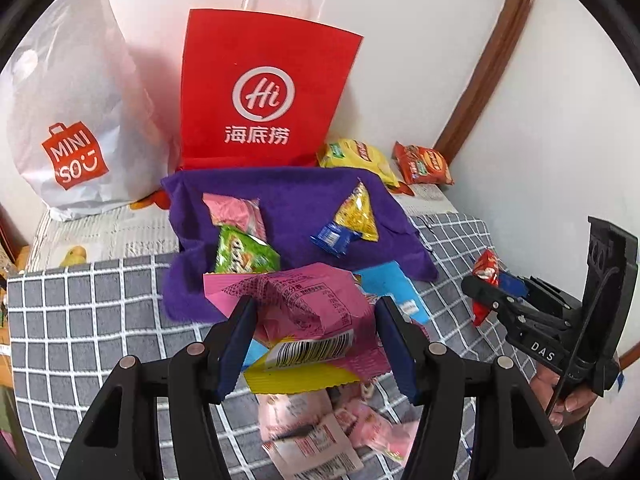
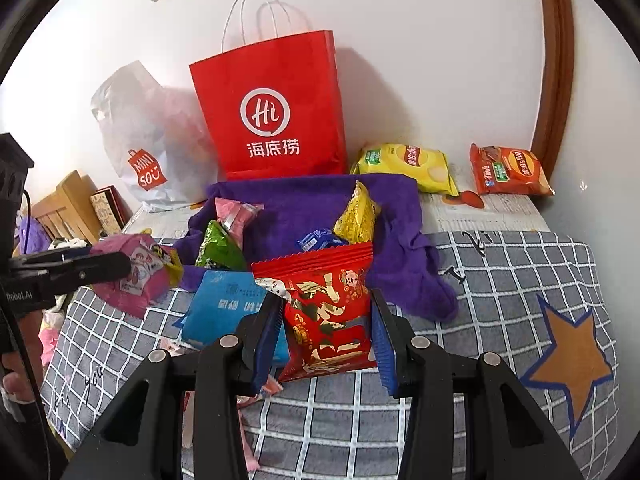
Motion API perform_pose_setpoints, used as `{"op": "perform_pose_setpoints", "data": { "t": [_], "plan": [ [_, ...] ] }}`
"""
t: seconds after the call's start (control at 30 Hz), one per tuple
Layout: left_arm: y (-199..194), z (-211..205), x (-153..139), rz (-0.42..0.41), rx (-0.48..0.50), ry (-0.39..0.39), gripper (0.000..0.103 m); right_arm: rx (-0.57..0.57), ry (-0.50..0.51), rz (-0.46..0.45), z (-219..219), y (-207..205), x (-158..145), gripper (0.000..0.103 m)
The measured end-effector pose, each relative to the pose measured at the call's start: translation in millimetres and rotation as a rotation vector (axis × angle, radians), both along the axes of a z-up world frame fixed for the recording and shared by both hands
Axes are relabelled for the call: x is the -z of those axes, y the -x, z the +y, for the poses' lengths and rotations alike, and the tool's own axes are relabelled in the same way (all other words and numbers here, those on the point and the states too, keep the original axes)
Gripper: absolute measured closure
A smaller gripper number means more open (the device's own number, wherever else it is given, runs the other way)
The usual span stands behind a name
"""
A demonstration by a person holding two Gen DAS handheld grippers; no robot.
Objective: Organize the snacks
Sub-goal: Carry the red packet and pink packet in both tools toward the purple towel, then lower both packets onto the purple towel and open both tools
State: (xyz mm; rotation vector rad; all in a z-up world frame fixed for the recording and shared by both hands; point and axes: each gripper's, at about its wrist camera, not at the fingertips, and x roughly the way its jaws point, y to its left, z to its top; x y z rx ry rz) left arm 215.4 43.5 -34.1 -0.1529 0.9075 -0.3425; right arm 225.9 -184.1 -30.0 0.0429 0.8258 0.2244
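Observation:
My left gripper (image 1: 316, 320) is shut on a pink snack packet (image 1: 308, 312) with a yellow edge and holds it above the checked cover; it also shows in the right wrist view (image 2: 132, 272). My right gripper (image 2: 326, 328) is shut on a red snack packet (image 2: 328, 312), which shows at the right of the left wrist view (image 1: 486, 280). Ahead lies a purple cloth (image 1: 288, 200) holding a pink packet (image 1: 236, 212), a green packet (image 1: 244, 256), a yellow triangular packet (image 1: 358, 212) and a small blue packet (image 1: 332, 236). A blue packet (image 2: 224, 308) lies beside it.
A red paper bag (image 1: 264, 92) and a white Miniso bag (image 1: 76, 128) stand against the wall. Yellow (image 2: 408, 164) and orange (image 2: 508, 172) crisp bags lie at the back right. Pink wrappers (image 1: 320, 432) lie under my left gripper. A wooden door frame (image 2: 552, 60) is on the right.

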Motion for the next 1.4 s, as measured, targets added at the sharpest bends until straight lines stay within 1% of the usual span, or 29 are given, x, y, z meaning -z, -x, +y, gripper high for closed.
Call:
{"op": "perform_pose_setpoints", "data": {
  "t": [0.3,0.53,0.67,0.8,0.9,0.97,1.03,1.2,1.4],
  "plan": [
    [-37.2,20.3,1.7,0.008,-0.051,-0.012,0.044,-0.028,0.016,0.012,12.5,-39.5,7.1,0.061],
    [-75.1,27.7,1.3,0.014,-0.096,0.003,0.044,-0.058,0.03,0.032,25.2,-76.8,14.3,0.061],
    [-96.5,20.5,2.1,0.014,-0.096,0.003,0.044,-0.071,0.038,0.063,31.4,-98.8,25.0,0.061],
    [-116.7,9.8,6.0,0.01,-0.092,-0.009,0.044,-0.067,0.015,0.098,30.8,-118.3,36.1,0.061],
    [-131.4,1.5,15.4,0.003,-0.086,-0.025,0.044,-0.068,0.02,0.142,31.7,-132.5,49.6,0.061],
    [-139.9,-1.1,22.0,0.008,-0.091,-0.045,0.044,-0.074,0.026,0.172,33.1,-139.3,58.0,0.061],
    [-149.6,-2.8,29.9,0.016,-0.091,-0.048,0.044,-0.085,0.016,0.189,33.6,-144.2,64.3,0.061],
    [-160.7,-0.7,41.4,0.016,-0.095,-0.047,0.044,-0.084,0.003,0.231,37.7,-156.3,79.7,0.061],
    [-164.2,0.8,45.1,0.014,-0.091,-0.014,0.043,-0.09,0.056,0.245,48.5,-162.7,89.6,0.06]
  ]
}}
